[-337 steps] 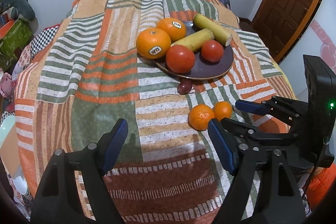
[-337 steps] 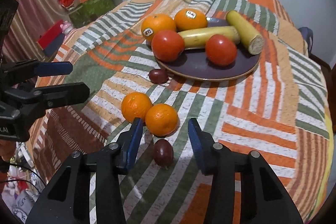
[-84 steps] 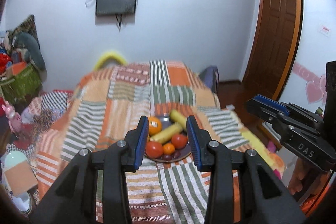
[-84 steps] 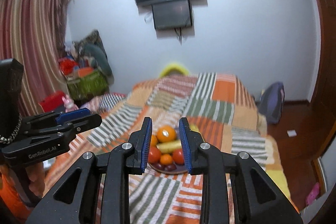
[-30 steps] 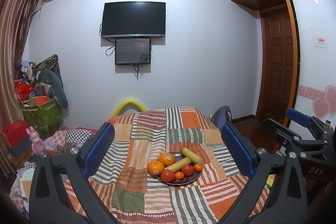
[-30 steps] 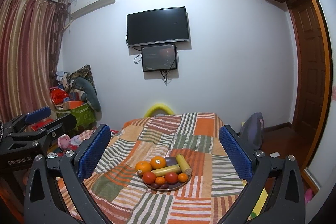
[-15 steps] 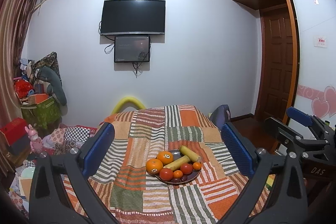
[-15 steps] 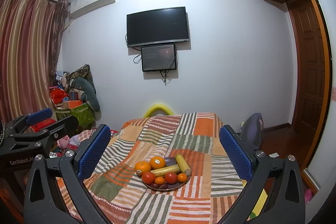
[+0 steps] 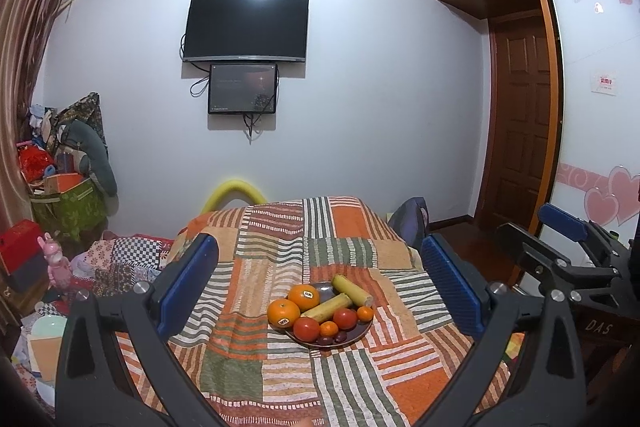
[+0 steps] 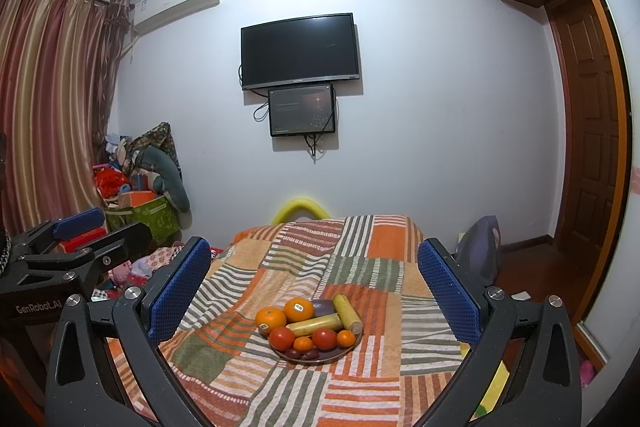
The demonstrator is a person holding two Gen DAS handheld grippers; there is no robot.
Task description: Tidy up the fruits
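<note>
Both grippers held up and back from the bed — left gripper (image 9: 320, 281) w/ blue pads spread wide, nothing between them; right gripper (image 10: 314, 277) same, wide apart and empty. Dark plate (image 10: 340, 351) sits mid-bed on the striped patchwork blanket (image 10: 352, 259). On the plate: two big oranges (image 10: 271, 319) at the back left, two bananas (image 10: 316, 325), two tomatoes (image 10: 281, 338), two small oranges (image 10: 346, 337), plus dark plums (image 10: 294, 353) at the front edge. All fruit on the plate. TV (image 10: 300, 51) on far wall.

Fruits (image 9: 316, 311) lie on a plate (image 9: 357, 331) atop the bedspread (image 9: 280, 259), below the television (image 9: 246, 27).
</note>
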